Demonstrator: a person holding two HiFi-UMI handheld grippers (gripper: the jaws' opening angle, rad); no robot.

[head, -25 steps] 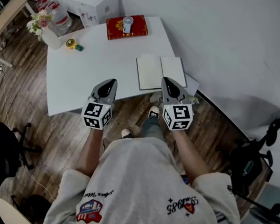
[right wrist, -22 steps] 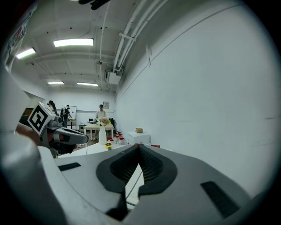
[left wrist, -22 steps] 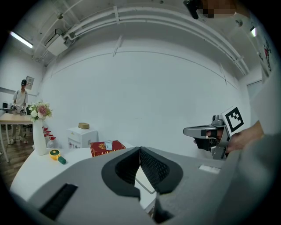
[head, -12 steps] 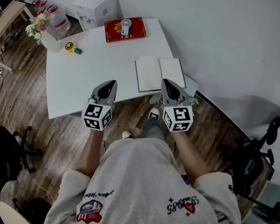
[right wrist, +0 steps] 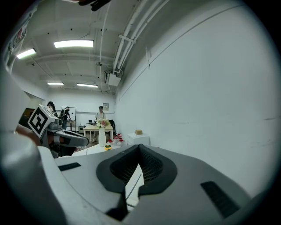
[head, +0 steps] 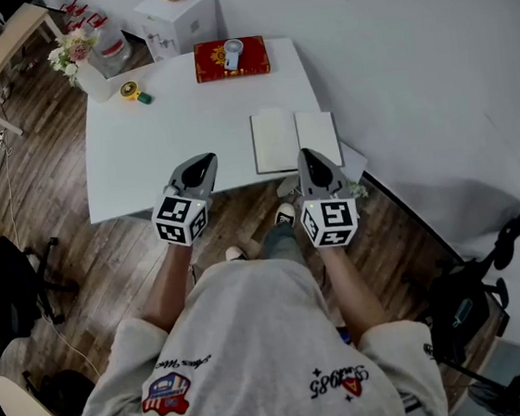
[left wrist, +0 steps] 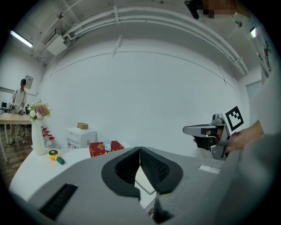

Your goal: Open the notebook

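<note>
The notebook (head: 296, 139) lies open on the white table (head: 168, 138), near its front right corner, showing blank pale pages. My right gripper (head: 310, 159) hovers at the table's front edge just before the notebook, jaws shut and empty. My left gripper (head: 201, 165) hangs over the front edge to the notebook's left, also shut with nothing in it. In the left gripper view the closed jaws (left wrist: 139, 150) frame a slice of the notebook (left wrist: 142, 182), and the right gripper (left wrist: 193, 130) shows at the right. In the right gripper view the closed jaws (right wrist: 139, 147) point past the notebook's page (right wrist: 133, 182).
At the table's far edge lies a red box (head: 231, 58) with a small white object on it. A yellow and green item (head: 133, 89) and a vase of flowers (head: 86, 68) sit at the far left corner. A white cabinet (head: 180, 16) stands behind; a white wall runs along the right.
</note>
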